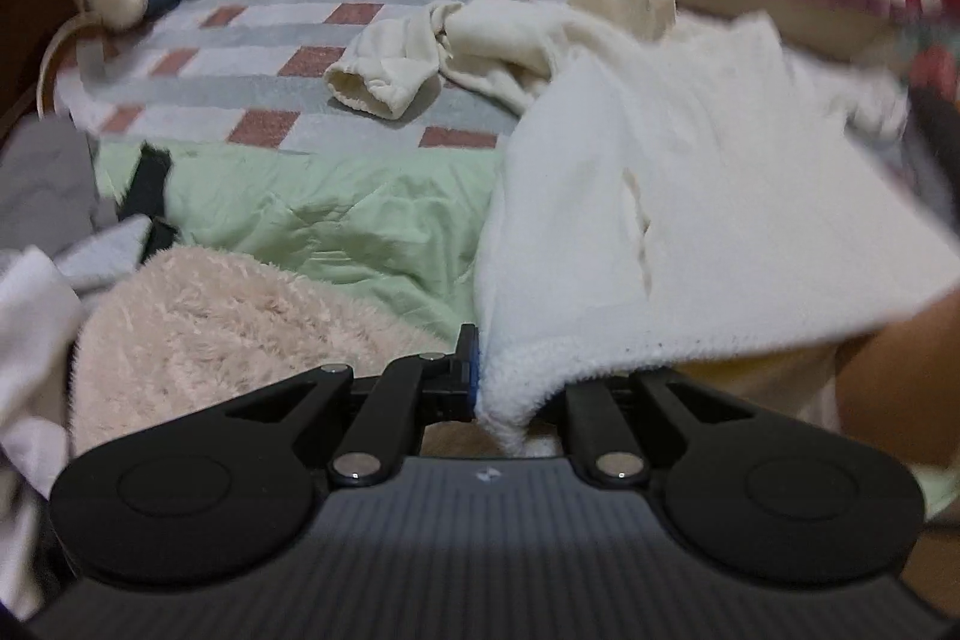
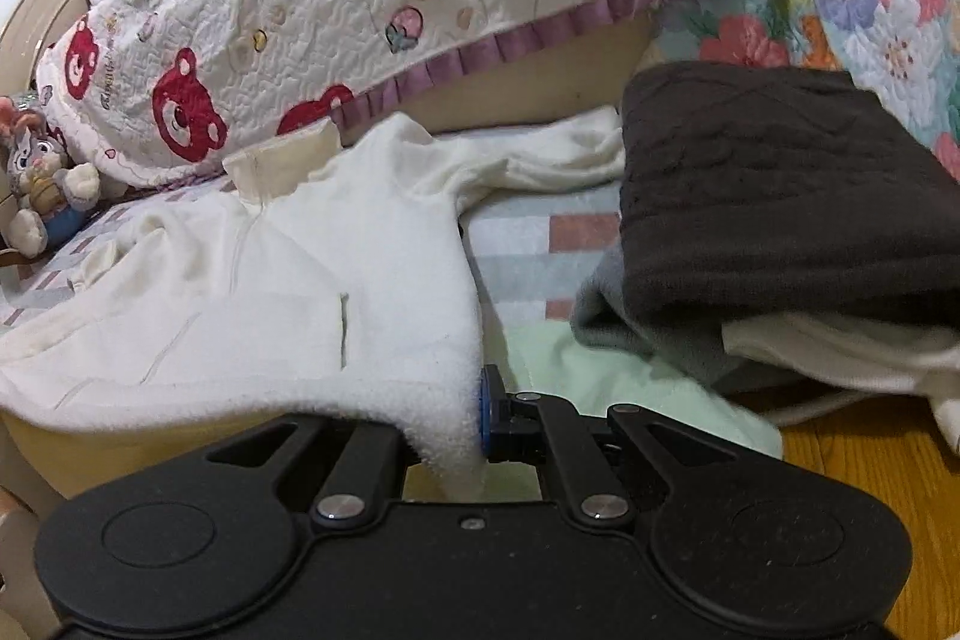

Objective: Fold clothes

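— Both grippers grip what?
— Left gripper and right gripper each pinch the hem of the white fleece, fingers nearly together.
— Where does it lie?
— Lifted at the hem, its sleeves trail over the checked sheet, beside a dark folded stack.

Fleece garment: white, matt, napped cloth, pinched in matt black plastic grippers with bright metal pivot pins. Blanket: pink, shaggy pile; sheet: smooth green cloth, creased. Floor: glossy wood.
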The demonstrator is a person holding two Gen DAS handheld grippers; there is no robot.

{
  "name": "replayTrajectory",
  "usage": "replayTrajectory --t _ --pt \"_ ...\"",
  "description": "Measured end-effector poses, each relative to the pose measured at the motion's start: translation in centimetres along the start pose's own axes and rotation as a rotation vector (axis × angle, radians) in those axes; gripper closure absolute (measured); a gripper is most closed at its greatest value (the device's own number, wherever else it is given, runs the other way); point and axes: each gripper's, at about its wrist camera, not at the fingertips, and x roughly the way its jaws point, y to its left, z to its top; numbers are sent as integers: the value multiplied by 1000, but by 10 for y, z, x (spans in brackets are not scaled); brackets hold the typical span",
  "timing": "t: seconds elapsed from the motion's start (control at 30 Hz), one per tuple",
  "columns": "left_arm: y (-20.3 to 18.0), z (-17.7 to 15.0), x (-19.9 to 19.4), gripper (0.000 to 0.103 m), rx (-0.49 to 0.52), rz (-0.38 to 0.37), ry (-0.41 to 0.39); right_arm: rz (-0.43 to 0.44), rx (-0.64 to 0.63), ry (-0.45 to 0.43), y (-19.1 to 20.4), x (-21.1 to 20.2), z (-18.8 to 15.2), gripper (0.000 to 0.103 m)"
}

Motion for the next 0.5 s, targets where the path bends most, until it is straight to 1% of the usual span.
replayTrajectory --t 0.07,0.1,0.13,0.17,0.2,0.23,0.27,0.3,0.33,0.37,0.4,0.43,0.47,0.5 --pt "-3 -5 6 94 8 -3 30 -9 7 76 -3 7 -8 95" --pt "-1 -5 6 94 -4 -15 32 -13 4 118 -4 11 -11 87" --pt "0 -5 4 91 -8 -26 34 -13 -1 156 -4 12 -12 75" --pt "2 -2 0 82 -7 -38 33 -6 -8 175 -3 11 -11 72" --pt "4 1 -5 76 -12 -52 27 2 -16 184 -2 8 -9 71" --pt "7 5 -11 65 -20 -71 19 9 -29 185 -1 2 -6 68" --pt "11 11 -19 61 -28 -95 9 3 -47 173 0 -5 -1 68" --pt "15 17 -27 61 -36 -118 -2 -11 -65 157 1 -13 4 66" --pt "19 23 -37 59 -37 -139 -19 -7 -73 150 1 -20 9 66" --pt "24 27 -51 54 -24 -142 -55 14 -65 141 1 -27 15 66" --pt "29 30 -66 51 -9 -126 -104 38 -49 129 -1 -35 22 66" --pt "36 32 -80 43 0 -109 -149 64 -28 107 -2 -41 29 65" --pt "44 36 -88 40 -7 -93 -183 90 -5 81 -3 -46 37 63" --pt "53 43 -89 40 -22 -80 -210 105 11 56 -3 -44 48 59"
